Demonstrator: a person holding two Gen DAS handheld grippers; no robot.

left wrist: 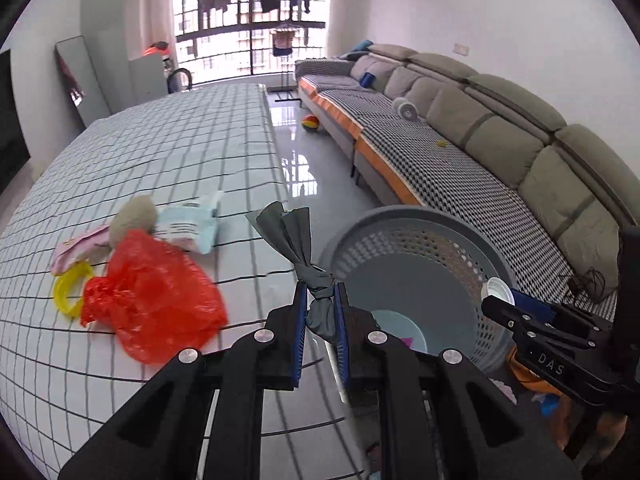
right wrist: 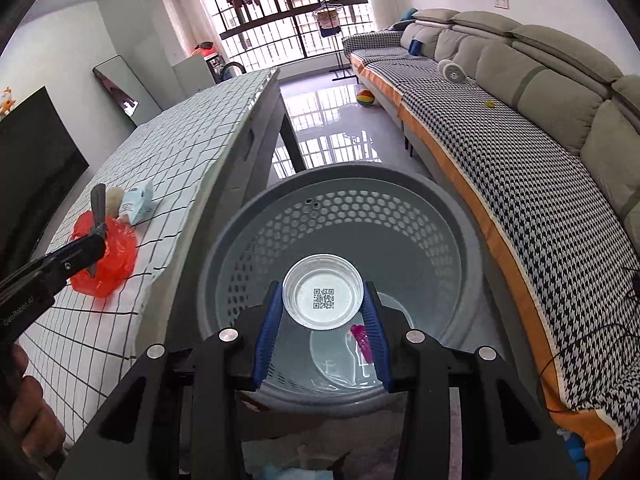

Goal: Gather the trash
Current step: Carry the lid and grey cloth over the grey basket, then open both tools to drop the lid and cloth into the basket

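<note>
Right hand-held gripper [right wrist: 323,312] clamps a round, shallow clear-plastic lid [right wrist: 323,295] with a printed code between its ribbed blue pads, held over the grey perforated laundry basket [right wrist: 420,216] on the glossy floor. Left hand-held gripper [left wrist: 321,312] pinches a knotted grey plastic bag [left wrist: 298,240] at the table's near right edge. Farther left on the checked tablecloth [left wrist: 180,140] lie a crumpled red plastic bag [left wrist: 156,292], a yellow ring [left wrist: 70,290] and a pale blue wrapper [left wrist: 188,224].
</note>
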